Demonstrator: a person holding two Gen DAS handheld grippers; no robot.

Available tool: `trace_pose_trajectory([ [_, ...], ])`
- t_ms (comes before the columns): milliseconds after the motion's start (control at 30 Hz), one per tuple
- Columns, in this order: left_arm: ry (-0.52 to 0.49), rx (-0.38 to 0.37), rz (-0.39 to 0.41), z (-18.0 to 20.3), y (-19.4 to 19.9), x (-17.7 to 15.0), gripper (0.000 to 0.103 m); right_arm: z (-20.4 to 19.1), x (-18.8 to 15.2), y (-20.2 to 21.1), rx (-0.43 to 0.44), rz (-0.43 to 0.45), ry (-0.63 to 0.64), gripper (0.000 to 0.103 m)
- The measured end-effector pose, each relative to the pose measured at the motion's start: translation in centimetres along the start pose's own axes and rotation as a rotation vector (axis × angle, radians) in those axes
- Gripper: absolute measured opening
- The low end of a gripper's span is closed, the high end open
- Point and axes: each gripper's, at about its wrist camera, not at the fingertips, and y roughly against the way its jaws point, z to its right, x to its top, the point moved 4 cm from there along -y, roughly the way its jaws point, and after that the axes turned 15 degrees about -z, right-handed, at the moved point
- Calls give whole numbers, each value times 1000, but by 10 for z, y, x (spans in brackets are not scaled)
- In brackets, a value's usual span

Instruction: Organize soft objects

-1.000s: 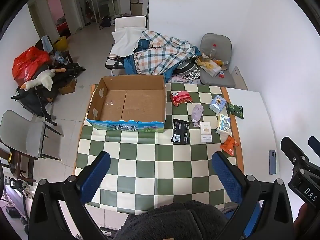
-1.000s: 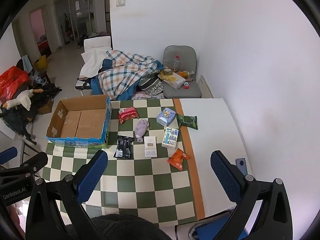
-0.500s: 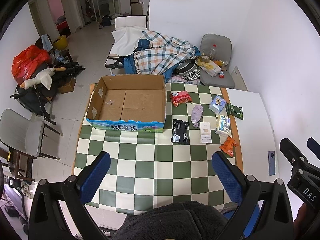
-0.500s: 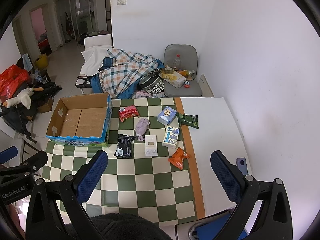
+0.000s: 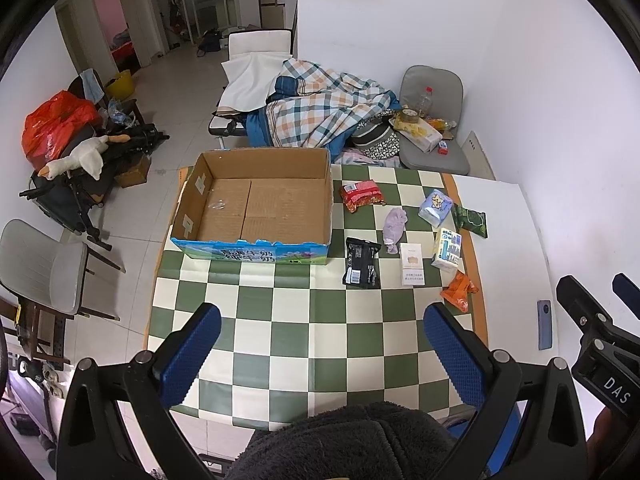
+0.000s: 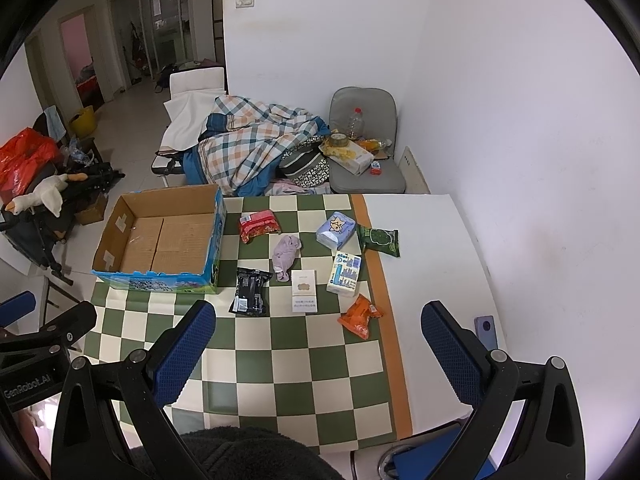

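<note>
An open, empty cardboard box (image 5: 256,208) (image 6: 160,240) stands at the far left of the green checked table. To its right lie several soft packs: a red pack (image 5: 362,195) (image 6: 258,225), a lilac cloth (image 5: 394,226) (image 6: 285,255), a black pack (image 5: 361,263) (image 6: 250,291), a white tissue pack (image 5: 412,264) (image 6: 304,291), a blue pack (image 5: 435,207) (image 6: 336,230), a blue-white pack (image 6: 344,273), a green pack (image 6: 379,240) and an orange pack (image 5: 459,291) (image 6: 360,316). My left gripper (image 5: 320,340) and right gripper (image 6: 316,338) are open and empty, high above the near table edge.
A phone (image 5: 544,324) (image 6: 486,330) lies on the white table part at the right. Behind the table are a bed with a plaid blanket (image 5: 320,114) and a grey chair (image 6: 366,172) with clutter. Another grey chair (image 5: 36,268) stands at the left.
Both views have shifted only slightly; the table looks a little farther away. Nothing on the table has moved and both grippers stay open.
</note>
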Motion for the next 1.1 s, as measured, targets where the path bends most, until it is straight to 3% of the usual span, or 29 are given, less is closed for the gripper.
trace_pose_trajectory([
  [1100, -8, 0, 2, -1, -4, 9, 103, 5, 8, 6, -11, 22, 6, 103],
])
